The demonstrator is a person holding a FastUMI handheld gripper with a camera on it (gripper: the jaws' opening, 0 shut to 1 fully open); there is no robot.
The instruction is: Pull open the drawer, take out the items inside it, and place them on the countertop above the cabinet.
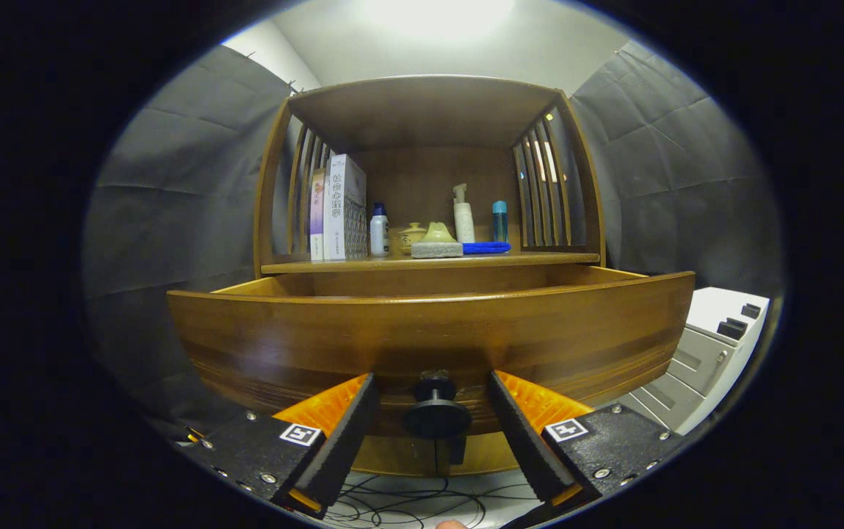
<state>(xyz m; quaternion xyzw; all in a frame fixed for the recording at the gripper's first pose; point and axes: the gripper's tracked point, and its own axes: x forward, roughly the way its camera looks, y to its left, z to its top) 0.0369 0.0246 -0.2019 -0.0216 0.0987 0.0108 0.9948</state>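
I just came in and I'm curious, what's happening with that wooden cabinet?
A person is holding a tool up to a wooden cabinet. Its drawer is already pulled out, and the tool's two fingers sit spread open on either side of the drawer's dark round knob, not squeezing it. What is inside the drawer is hidden behind its front. On the countertop above stand books, small bottles and a sponge.

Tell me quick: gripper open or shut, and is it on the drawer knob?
Gripper: open, fingers straddling the drawer knob with gaps on both sides, gripping nothing. The drawer is pulled out.
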